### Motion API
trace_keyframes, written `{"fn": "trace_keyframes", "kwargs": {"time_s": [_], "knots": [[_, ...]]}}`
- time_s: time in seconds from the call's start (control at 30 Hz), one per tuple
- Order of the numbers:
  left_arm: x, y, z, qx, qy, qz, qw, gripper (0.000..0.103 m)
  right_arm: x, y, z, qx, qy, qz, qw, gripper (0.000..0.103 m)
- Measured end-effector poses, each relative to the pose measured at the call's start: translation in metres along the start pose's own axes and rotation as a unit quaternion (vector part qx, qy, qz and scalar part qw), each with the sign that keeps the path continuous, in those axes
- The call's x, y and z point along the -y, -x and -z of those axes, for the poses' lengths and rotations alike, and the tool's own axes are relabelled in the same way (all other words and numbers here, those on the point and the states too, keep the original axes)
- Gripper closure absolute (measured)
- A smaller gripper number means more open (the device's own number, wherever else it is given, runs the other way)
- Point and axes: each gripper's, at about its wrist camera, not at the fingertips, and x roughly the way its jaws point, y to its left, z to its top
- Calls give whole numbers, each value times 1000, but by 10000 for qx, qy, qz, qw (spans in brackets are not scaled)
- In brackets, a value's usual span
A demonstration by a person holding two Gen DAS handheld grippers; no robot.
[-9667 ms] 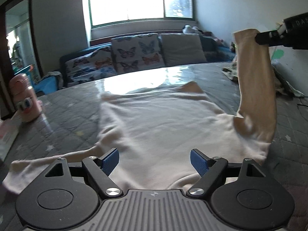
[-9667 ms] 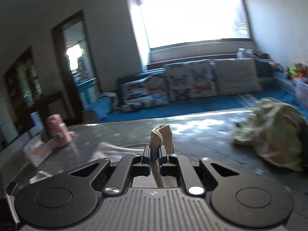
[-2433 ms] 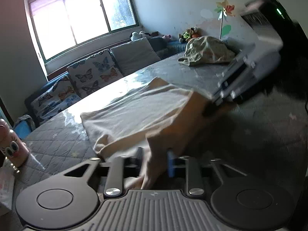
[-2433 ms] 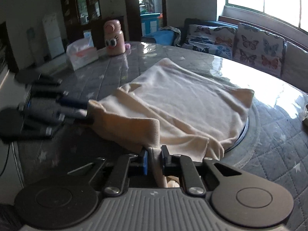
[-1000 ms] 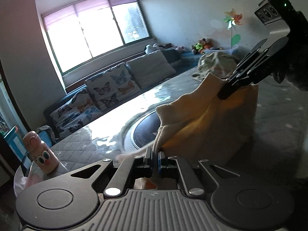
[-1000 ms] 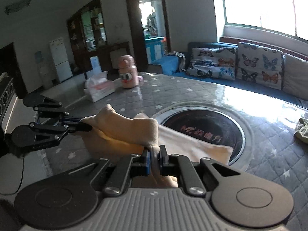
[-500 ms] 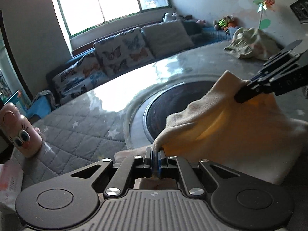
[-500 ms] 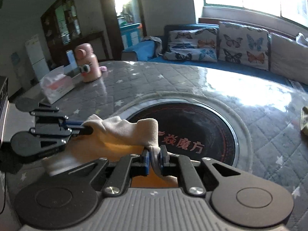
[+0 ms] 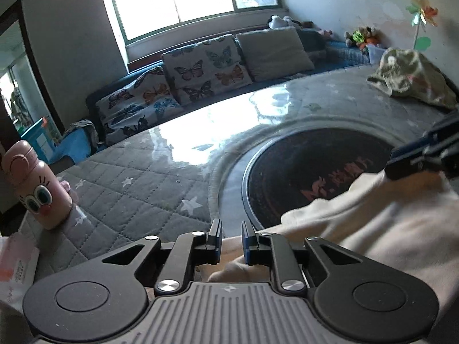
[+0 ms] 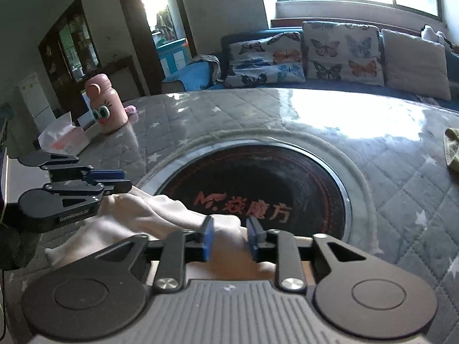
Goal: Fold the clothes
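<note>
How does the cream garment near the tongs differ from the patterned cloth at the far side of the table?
The cream garment is plain and pale; the patterned cloth is greenish with a printed pattern. The cream garment lies low and fairly flat beside the dark round inset, under the left tongs and right tongs; the patterned cloth sits heaped in a mound, far from both. Both rest on the quilted grey table cover.

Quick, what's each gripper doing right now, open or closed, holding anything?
Left gripper: open, holding nothing; the cream garment lies under it.
Right gripper: open, holding nothing, over the same garment.
</note>
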Motion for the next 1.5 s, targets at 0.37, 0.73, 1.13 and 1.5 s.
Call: {"fn": "trace_keyframes", "kwargs": {"time_s": [0.37,0.73,1.13,1.5], "knots": [[36,9,-7,-102,-393,931,9948,86,-7,-24,2,-244,67,205,9995,74],[41,-21,-10,-304,-333,837,9955,86,-22,-17,-3,-89,300,169,9994,73],[39,-21,-12,-317,-296,853,9954,86,-37,0,1,30,609,156,9980,73],[40,-22,-14,-329,-288,838,9955,85,-92,-4,34,-337,1728,-273,9840,73]]}}
